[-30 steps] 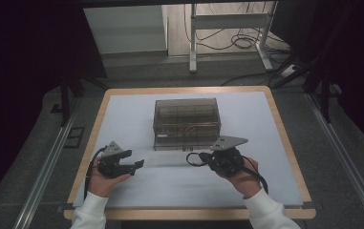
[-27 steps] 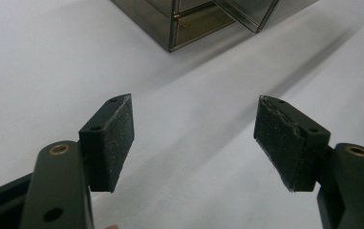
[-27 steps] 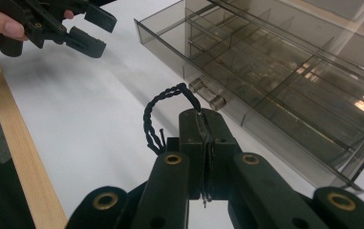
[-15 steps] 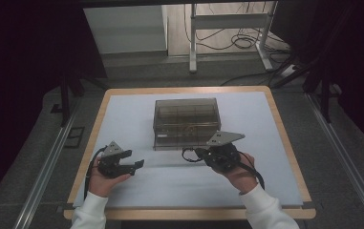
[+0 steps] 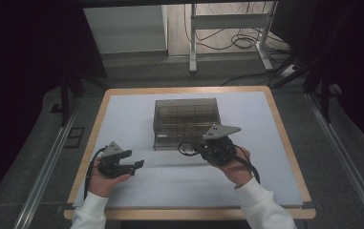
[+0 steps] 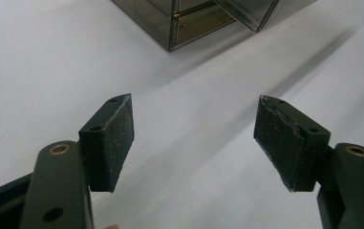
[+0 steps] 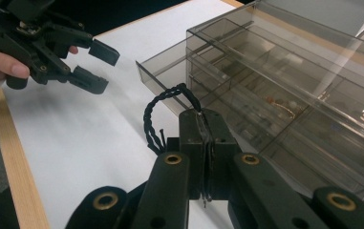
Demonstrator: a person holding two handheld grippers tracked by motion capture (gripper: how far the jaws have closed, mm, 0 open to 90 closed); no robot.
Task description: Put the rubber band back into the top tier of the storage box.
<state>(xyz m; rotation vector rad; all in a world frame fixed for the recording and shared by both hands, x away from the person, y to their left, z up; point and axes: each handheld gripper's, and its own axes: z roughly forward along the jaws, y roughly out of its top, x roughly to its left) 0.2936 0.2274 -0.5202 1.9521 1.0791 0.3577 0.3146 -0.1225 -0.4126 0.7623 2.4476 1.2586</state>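
Two hand-held grippers work near the front of a white tabletop (image 5: 122, 114) edged in pale wood. Nearest the person, the left gripper (image 5: 134, 165) hovers low over bare tabletop with its fingers (image 6: 117, 138) spread wide and nothing between them. Just beyond and across from it, the right gripper (image 7: 207, 143) has its fingers pressed together on one end of a black twisted cord loop (image 7: 163, 117), which arcs up and out ahead of the fingertips, right at the front of a smoky clear organiser box (image 5: 185, 121). A drawer (image 7: 227, 102) stands pulled out toward the grippers; its dividers form several compartments, and one farther cell holds a small gold-coloured, ring-like piece (image 7: 281, 106), the rest too faint to make out. Judging by the pose, the cord is headed for a near compartment: best to carry it level over the drawer's front wall, lower the loop fully inside one cell, then release, with the free gripper steadying the box if it slides.
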